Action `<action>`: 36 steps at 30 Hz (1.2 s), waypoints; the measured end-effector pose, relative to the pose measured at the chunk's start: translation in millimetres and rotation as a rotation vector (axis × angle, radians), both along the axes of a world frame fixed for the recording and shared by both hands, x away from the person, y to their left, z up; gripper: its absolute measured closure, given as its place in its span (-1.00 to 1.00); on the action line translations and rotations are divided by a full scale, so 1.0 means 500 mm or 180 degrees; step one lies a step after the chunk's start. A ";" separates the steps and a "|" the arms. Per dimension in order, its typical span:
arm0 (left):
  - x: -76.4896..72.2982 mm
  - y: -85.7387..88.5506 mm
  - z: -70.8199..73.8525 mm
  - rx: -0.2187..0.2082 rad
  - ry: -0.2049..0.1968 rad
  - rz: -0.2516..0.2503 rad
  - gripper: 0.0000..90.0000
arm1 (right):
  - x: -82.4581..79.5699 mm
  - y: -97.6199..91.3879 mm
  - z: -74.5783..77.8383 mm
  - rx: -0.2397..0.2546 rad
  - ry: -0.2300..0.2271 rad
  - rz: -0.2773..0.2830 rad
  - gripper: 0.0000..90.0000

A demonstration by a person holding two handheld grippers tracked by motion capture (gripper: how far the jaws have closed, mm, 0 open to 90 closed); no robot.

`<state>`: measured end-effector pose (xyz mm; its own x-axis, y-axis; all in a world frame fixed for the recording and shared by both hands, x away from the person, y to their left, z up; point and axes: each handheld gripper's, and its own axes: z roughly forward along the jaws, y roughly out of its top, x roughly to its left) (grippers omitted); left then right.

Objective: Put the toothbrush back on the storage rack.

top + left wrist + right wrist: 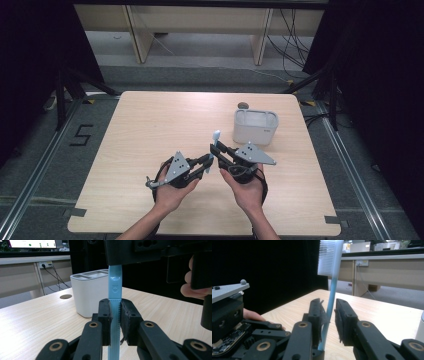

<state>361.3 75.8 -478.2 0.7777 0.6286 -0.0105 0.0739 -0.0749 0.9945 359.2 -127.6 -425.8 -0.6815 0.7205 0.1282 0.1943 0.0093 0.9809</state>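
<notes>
Nearest the person, at about 6 o'clock on the desk (150,125), two hands come in from the bottom edge of the high view, each holding a claw; the left claw (209,159) points toward 3 o'clock and is clamped together on the ribbed handle of a light blue toothbrush (214,146); in the left gripper view its jaws press the handle from both sides, and the brush stands upright between them; the right claw (215,150) points toward 9 o'clock and meets the left one over the desk's middle; in the right gripper view its jaws stand slightly apart around the brush's thin neck, the left jaw close against it and a gap showing on the other side, so this claw is not clamped; the white bristled head rises above those jaws at 12 o'clock; farther off, at about 1 o'clock from the claws, a white holder (255,127) with open compartments stands on the desk, well apart from the brush; just behind it, at its 11 o'clock, a small round hole (243,105) marks the desk's far edge.
</notes>
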 end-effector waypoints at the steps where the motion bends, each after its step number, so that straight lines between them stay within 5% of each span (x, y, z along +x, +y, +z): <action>1: -0.001 0.000 0.000 0.0007 0.0007 0.0004 0.74 | 0.002 -0.002 0.000 -0.0032 -0.0071 -0.0026 0.71; 16: 0.003 -0.015 0.003 -0.0043 0.0058 -0.0005 0.73 | 0.001 -0.002 -0.002 0.0060 0.0026 -0.0024 0.91; 23: 0.001 -0.015 0.003 0.0125 0.0011 0.0000 0.37 | 0.004 -0.008 0.001 0.0026 0.0000 -0.0060 0.92; 30: -0.003 0.023 0.002 0.0229 0.0016 0.0115 0.19 | 0.003 -0.017 0.003 0.0014 0.0043 -0.0155 0.92; 32: -0.004 0.038 0.002 0.0244 0.0043 0.0153 0.16 | 0.008 -0.022 0.003 -0.0068 -0.0068 -0.0156 0.92; 36: -0.004 0.069 -0.001 0.0260 0.0055 0.0256 0.09 | 0.006 -0.023 0.003 -0.0057 0.0028 -0.0159 0.92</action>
<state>359.2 110.0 -478.5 0.7247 0.6883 0.0303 0.1001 -0.1487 0.9838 362.3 -139.2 -424.1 -0.6434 0.7559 0.1207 0.2036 0.0170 0.9789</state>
